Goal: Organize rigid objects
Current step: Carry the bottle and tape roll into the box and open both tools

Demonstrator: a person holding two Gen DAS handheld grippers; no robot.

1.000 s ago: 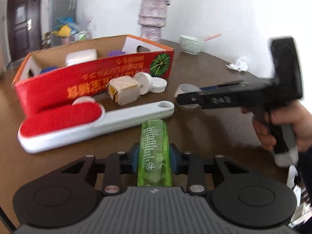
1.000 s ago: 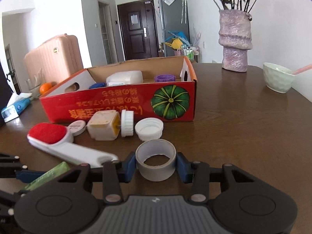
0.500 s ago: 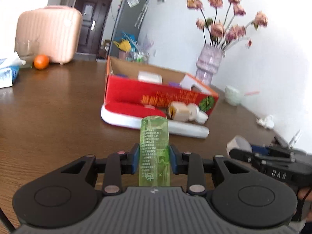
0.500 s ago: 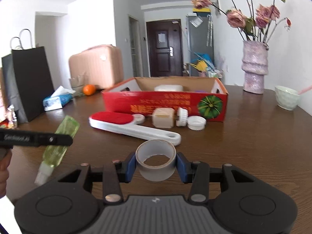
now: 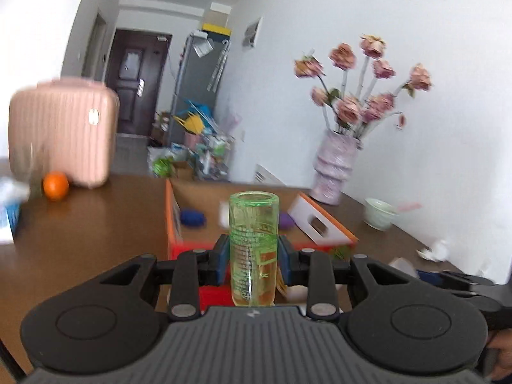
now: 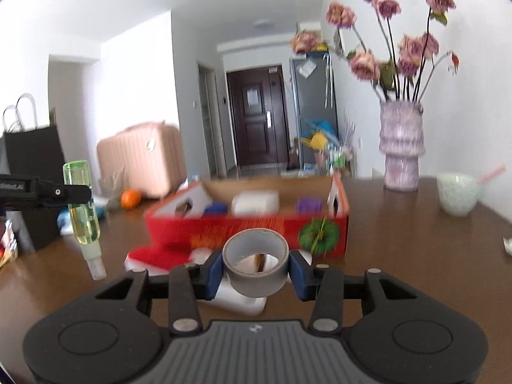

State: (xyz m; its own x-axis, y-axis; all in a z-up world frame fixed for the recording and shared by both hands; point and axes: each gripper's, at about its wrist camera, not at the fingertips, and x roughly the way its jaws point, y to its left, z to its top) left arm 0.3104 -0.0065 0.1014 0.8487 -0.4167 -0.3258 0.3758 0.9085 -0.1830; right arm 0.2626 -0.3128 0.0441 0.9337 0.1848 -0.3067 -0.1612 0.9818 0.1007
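My left gripper point(image 5: 253, 264) is clamped on a green bottle point(image 5: 253, 249), blue pads pressed to both its sides, and holds it up off the counter point(image 5: 89, 224). From the right wrist view the bottle point(image 6: 84, 211) hangs in the air with its white nozzle pointing down, left of the box point(image 6: 249, 227) and well clear of it. From the left wrist view the bottle's flat base points ahead toward the open box point(image 5: 174, 220), whose near red wall lies just behind it.

My right gripper point(image 6: 255, 270) is closed on a grey tape roll point(image 6: 255, 262), pinched between its pads with the hole facing up. It sits in front of the box's long red wall, above a lint brush point(image 6: 150, 257) that lies along that wall.

Inside the box are a white block point(image 6: 255, 203), a blue thing point(image 6: 216, 208) and a purple thing point(image 6: 308, 205); its middle floor shows bare cardboard. To the right the counter is bare wood as far as the vase point(image 6: 401, 153) and bowl point(image 6: 456, 193). An orange point(image 5: 56, 185) lies far left by a pink suitcase point(image 5: 62, 131).
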